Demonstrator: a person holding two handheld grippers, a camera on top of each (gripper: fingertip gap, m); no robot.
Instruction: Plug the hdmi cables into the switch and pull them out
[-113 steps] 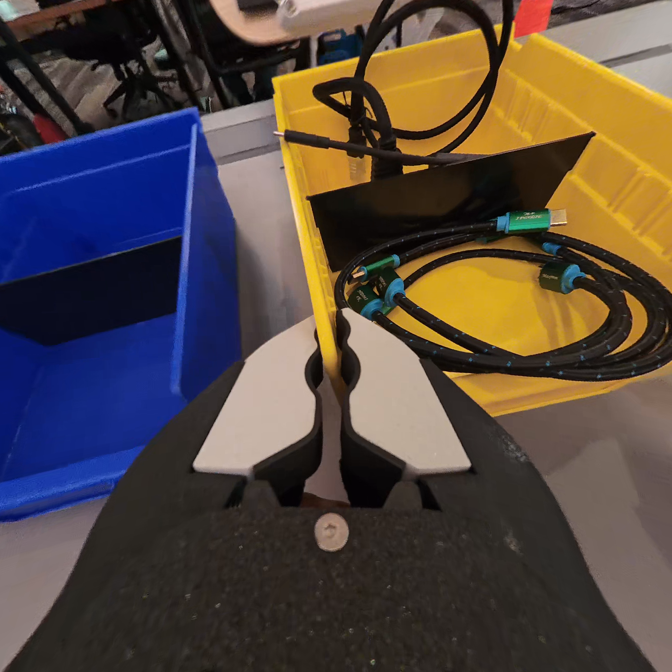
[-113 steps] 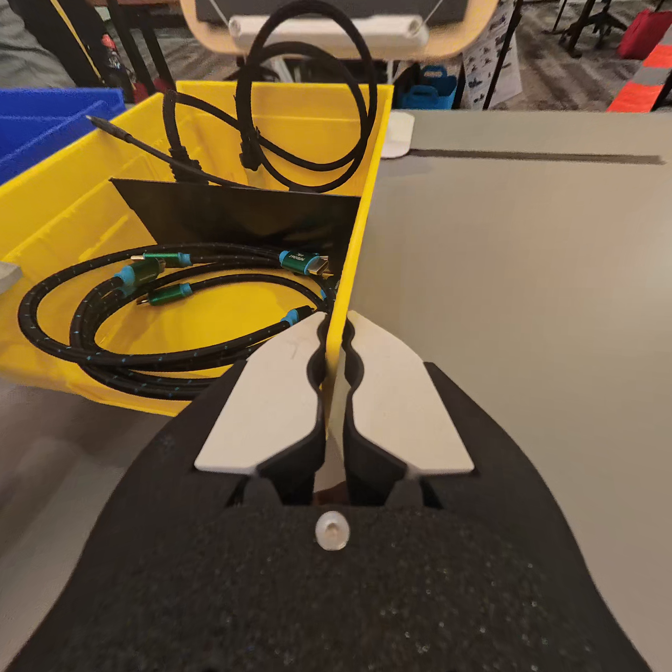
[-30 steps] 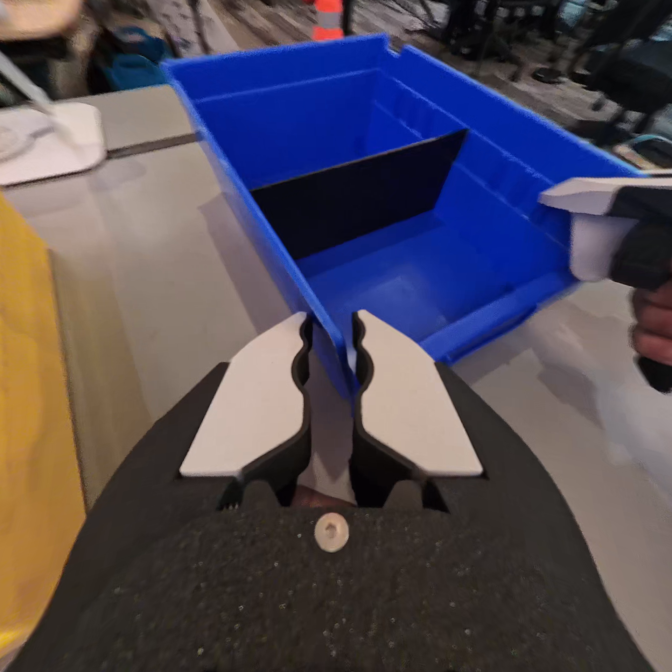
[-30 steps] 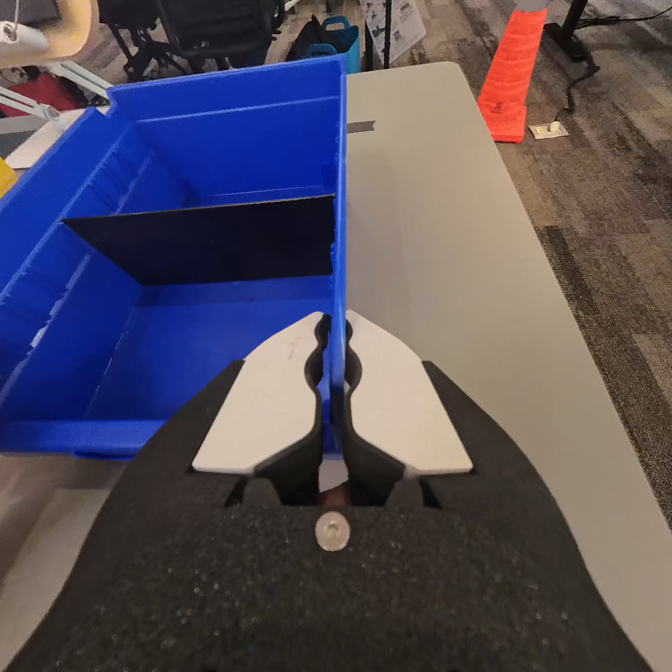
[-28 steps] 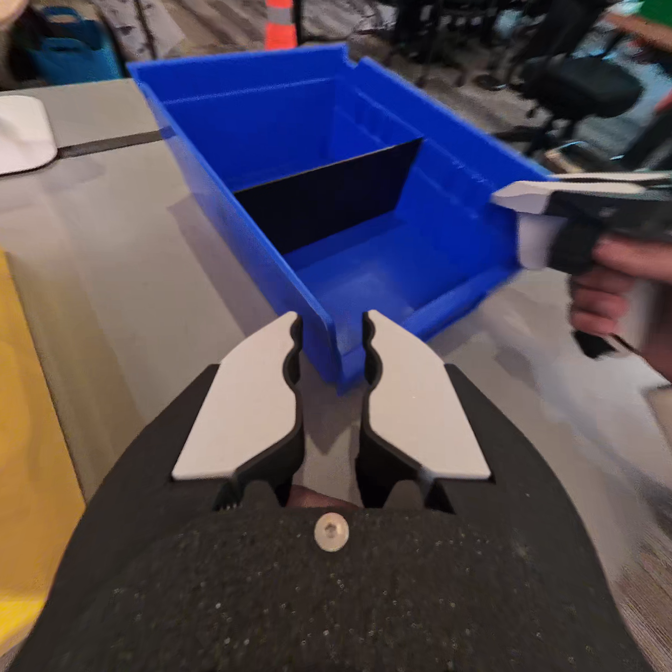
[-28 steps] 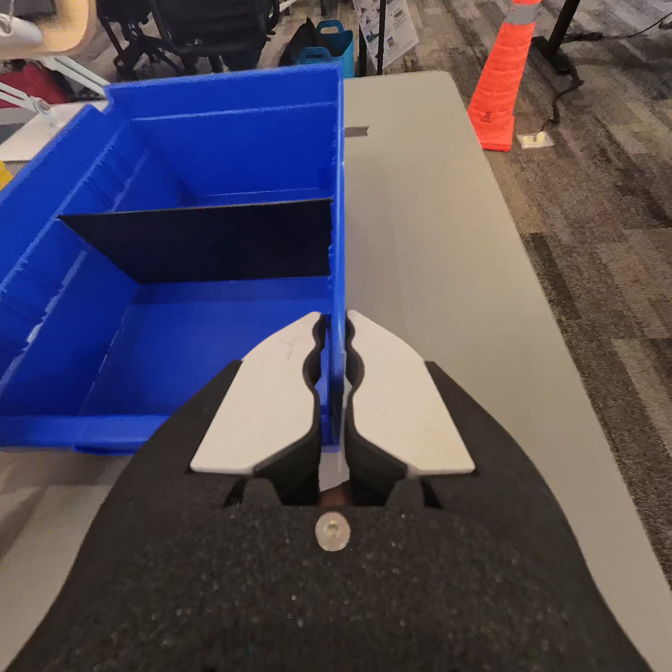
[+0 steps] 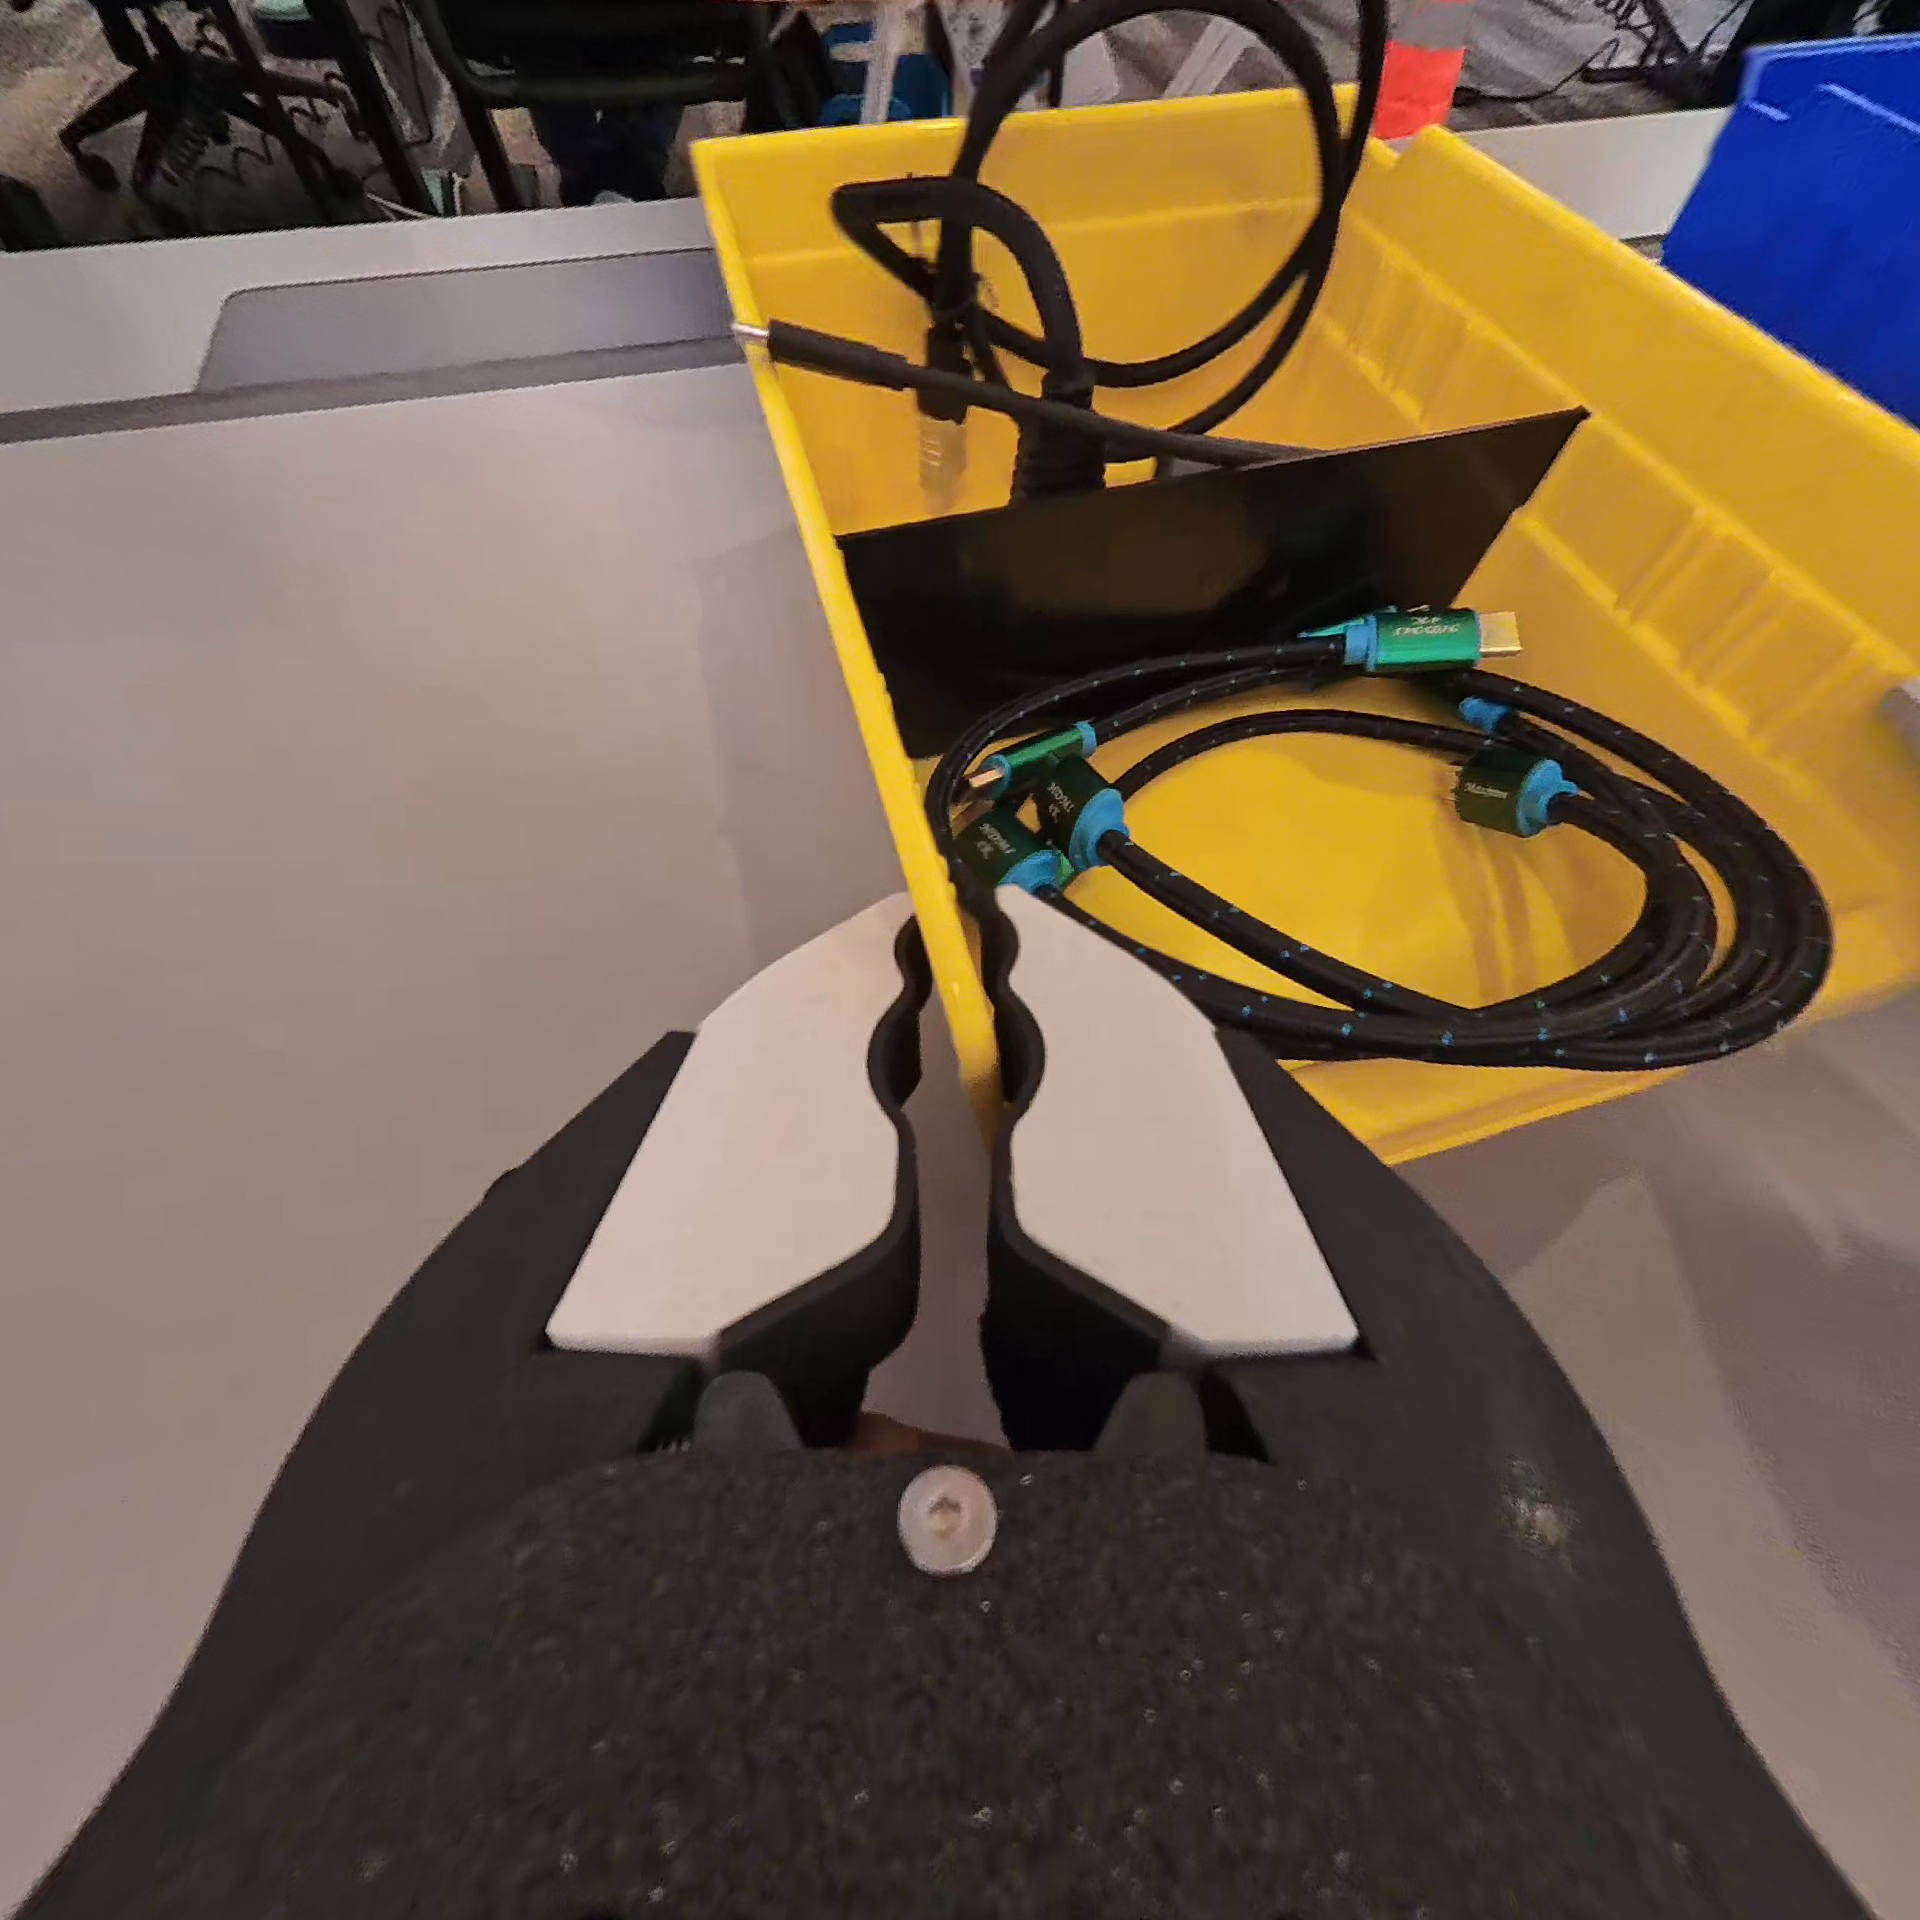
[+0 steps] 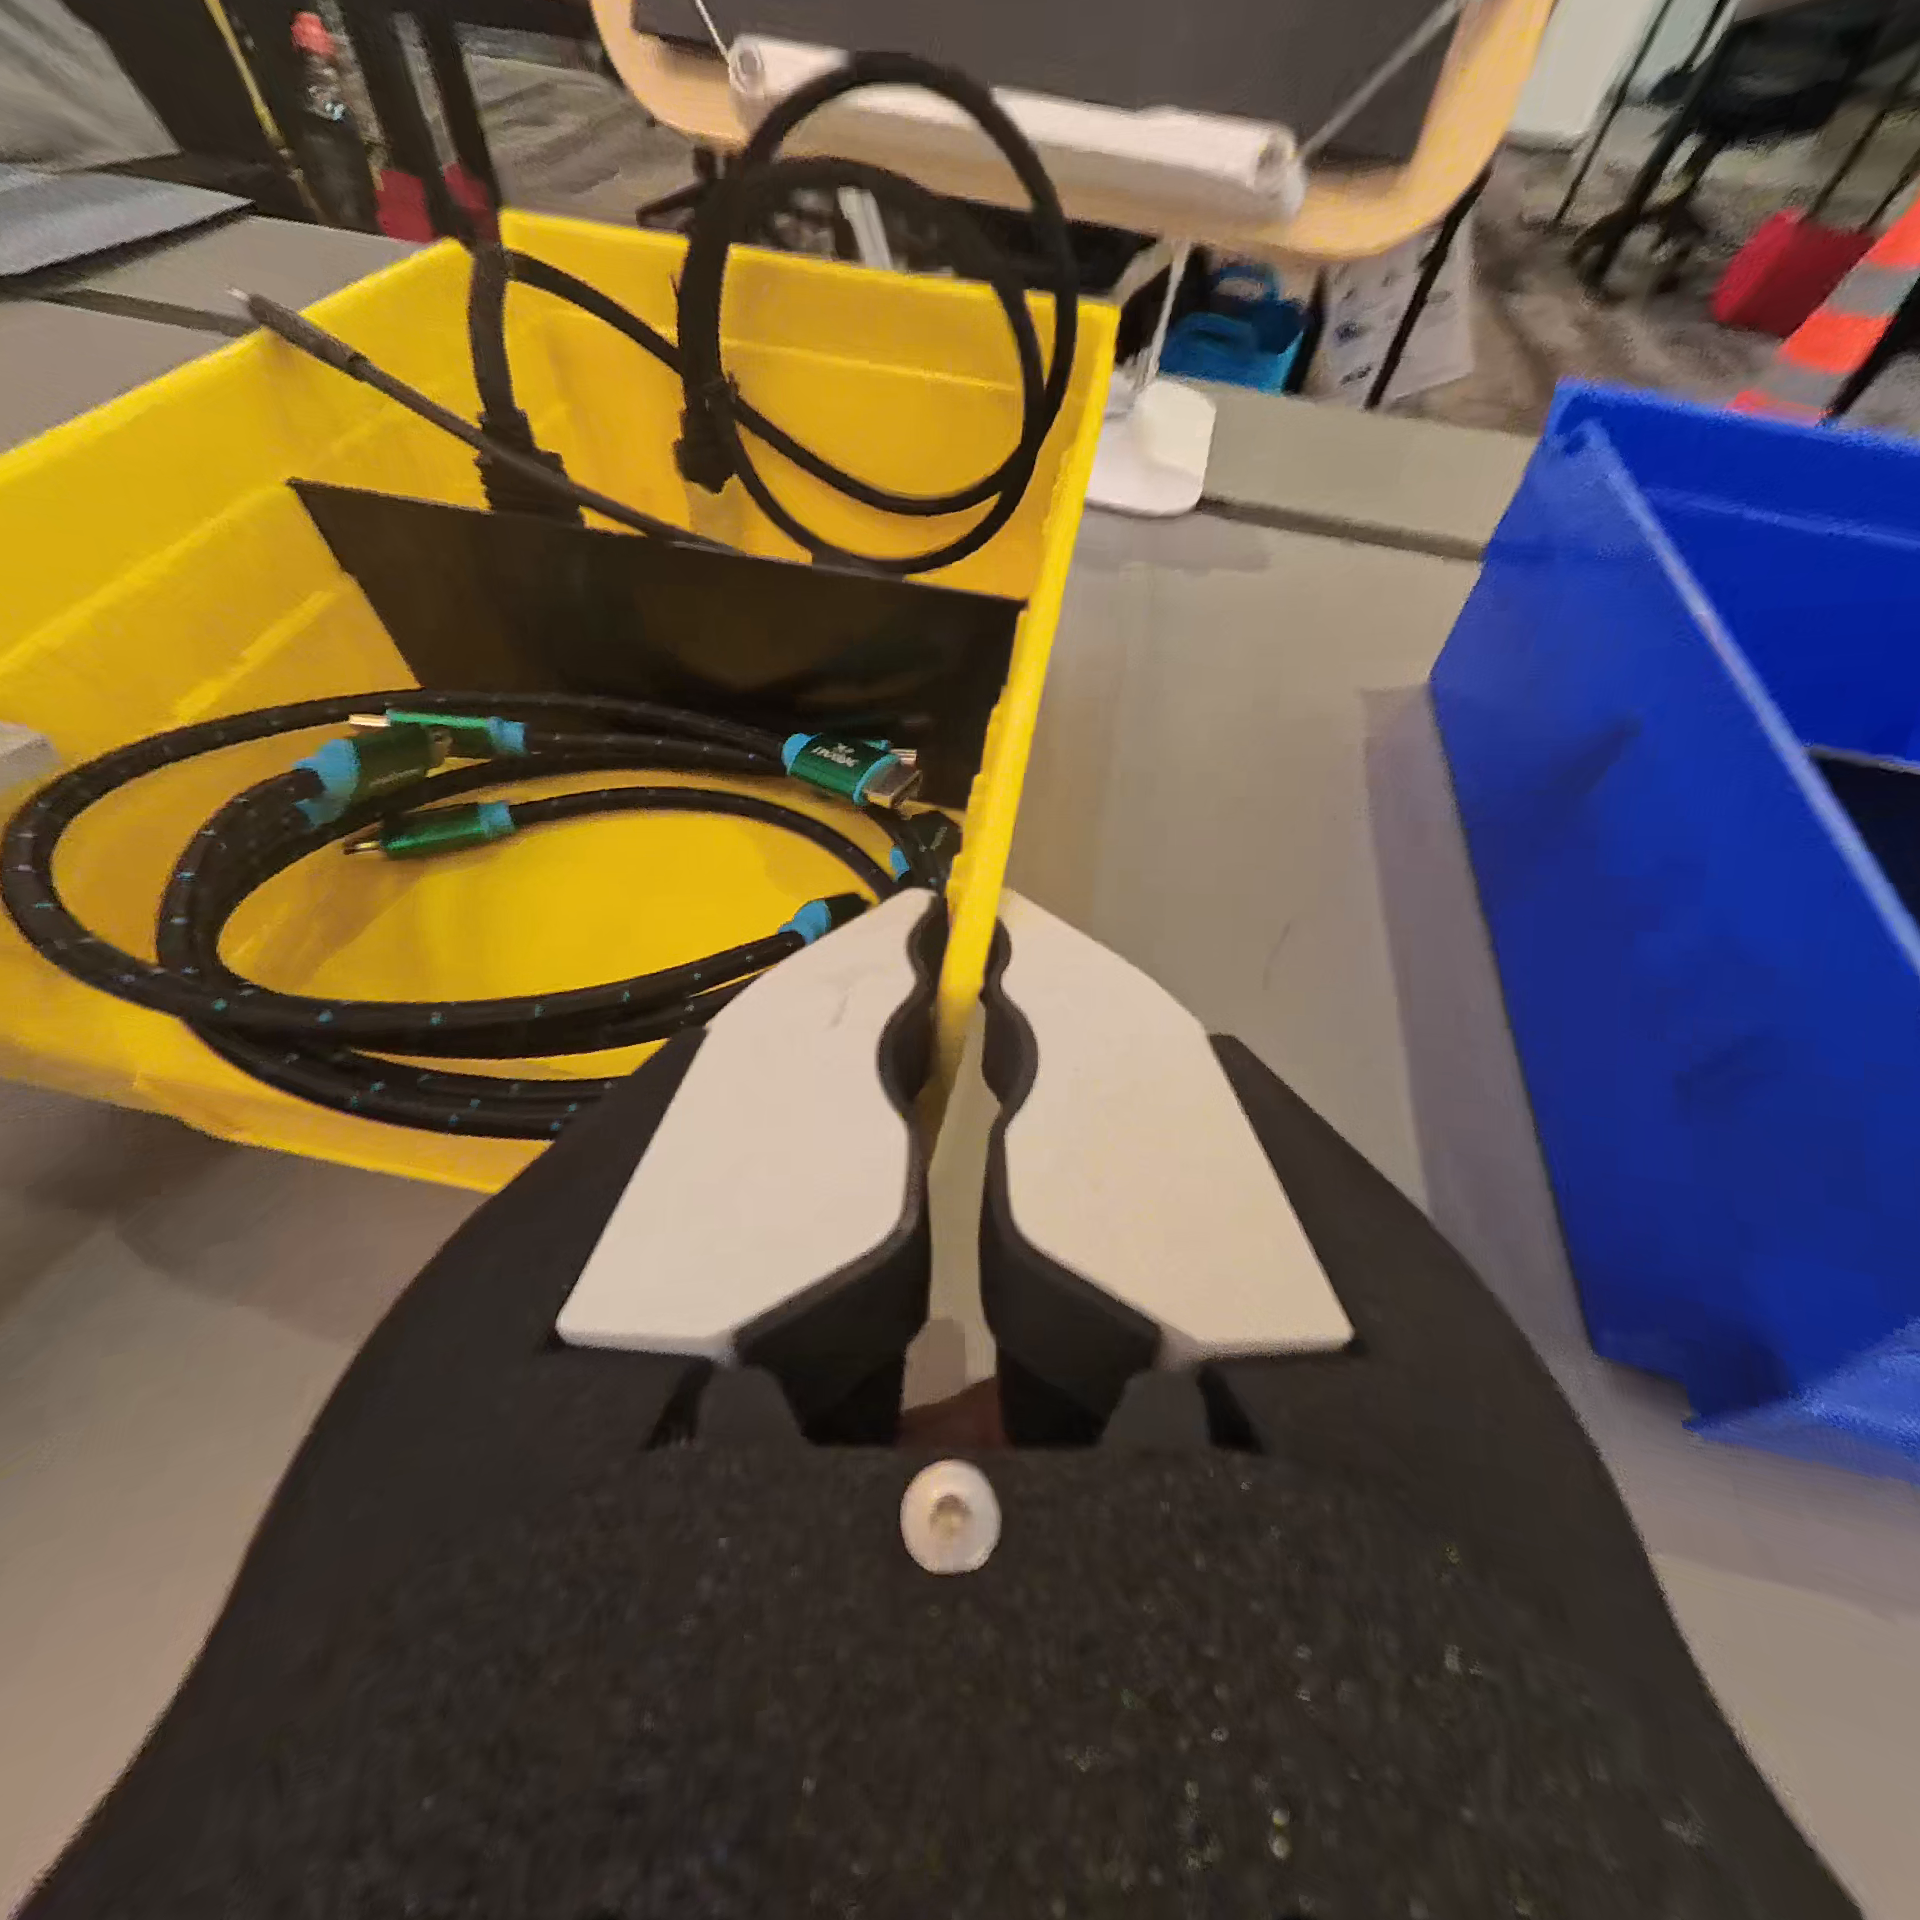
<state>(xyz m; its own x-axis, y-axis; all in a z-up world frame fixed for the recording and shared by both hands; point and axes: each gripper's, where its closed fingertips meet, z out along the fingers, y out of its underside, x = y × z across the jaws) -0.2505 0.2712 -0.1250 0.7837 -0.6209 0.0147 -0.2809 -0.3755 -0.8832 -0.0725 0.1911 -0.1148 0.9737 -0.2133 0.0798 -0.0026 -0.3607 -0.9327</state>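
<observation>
On the grey surface (image 7: 364,727), your left gripper (image 7: 954,940) is clamped on the yellow bin (image 7: 1662,540) wall. Your right gripper (image 8: 961,930) pinches its opposite wall; the cables (image 7: 1455,935) lie inside.

Looks like an office or lab workspace turned test bench. Long grey table (image 7: 395,665) with plastic storage bins on top: a yellow bin (image 8: 156,540) split by a black divider (image 8: 644,613) and holding coiled braided cables (image 8: 436,997), plus a blue bin (image 8: 1683,935) just beside it. Beyond the table edge, wheeled office chairs (image 7: 187,94), patterned carpet tiles (image 8: 1558,301) and an orange traffic cone (image 7: 1429,73) on the floor.
</observation>
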